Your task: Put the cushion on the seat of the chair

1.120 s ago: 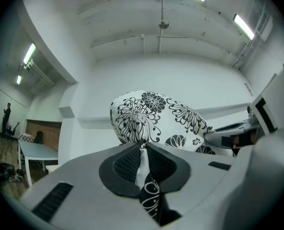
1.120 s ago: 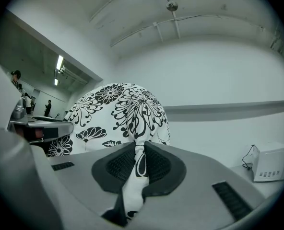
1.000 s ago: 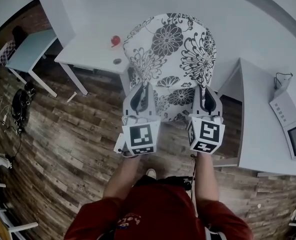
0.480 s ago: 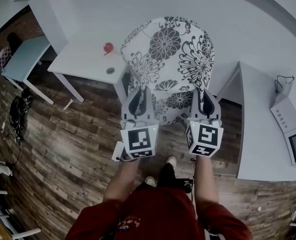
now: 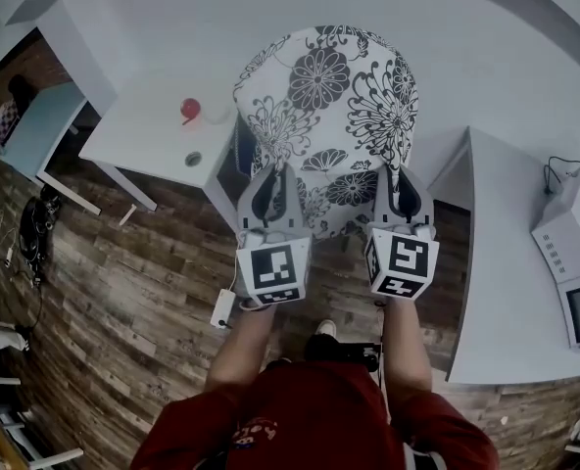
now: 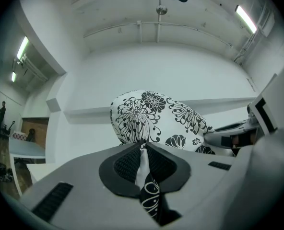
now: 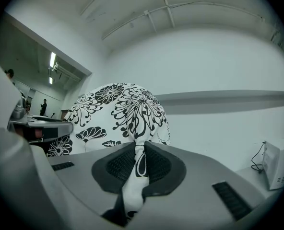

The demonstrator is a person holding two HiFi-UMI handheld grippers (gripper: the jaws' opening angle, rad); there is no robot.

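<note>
Black-and-white floral fabric cushion (image 5: 329,106): upper centre of head view; held clear of the floor by its lower edge, hanging in front of the white wall; left side overlaps the near end of the white table in the picture. Fills the middle of the left gripper view (image 6: 151,116) and the right gripper view (image 7: 127,111).
Left gripper (image 5: 270,179): clamped on the cushion's lower-left edge. In its own view (image 6: 143,150), jaws pressed together on a thin fold of patterned fabric, pinched between the dark ribbed pads (image 6: 125,164), with no gap.
Right gripper (image 5: 400,179): clamped on the cushion's lower-right edge. In its own view (image 7: 138,150), jaws closed on a fold of the same fabric, which trails down between the dark ribbed pads (image 7: 118,164).
Gripper arrangement: side by side at matching height, apart; marker cubes facing the camera in head view.
White table (image 5: 143,135): upper left of head view; small red round object (image 5: 190,109) and small dark disc (image 5: 193,159) on top.
White desk (image 5: 506,262): right side of head view; white microwave-style appliance (image 5: 574,282) at far right.
Dark wood-plank floor (image 5: 123,292): left and lower parts of head view; small white box (image 5: 221,308) lying just lower left of the left gripper.
Person in red top (image 5: 310,419): bottom centre; one forearm to each gripper.
</note>
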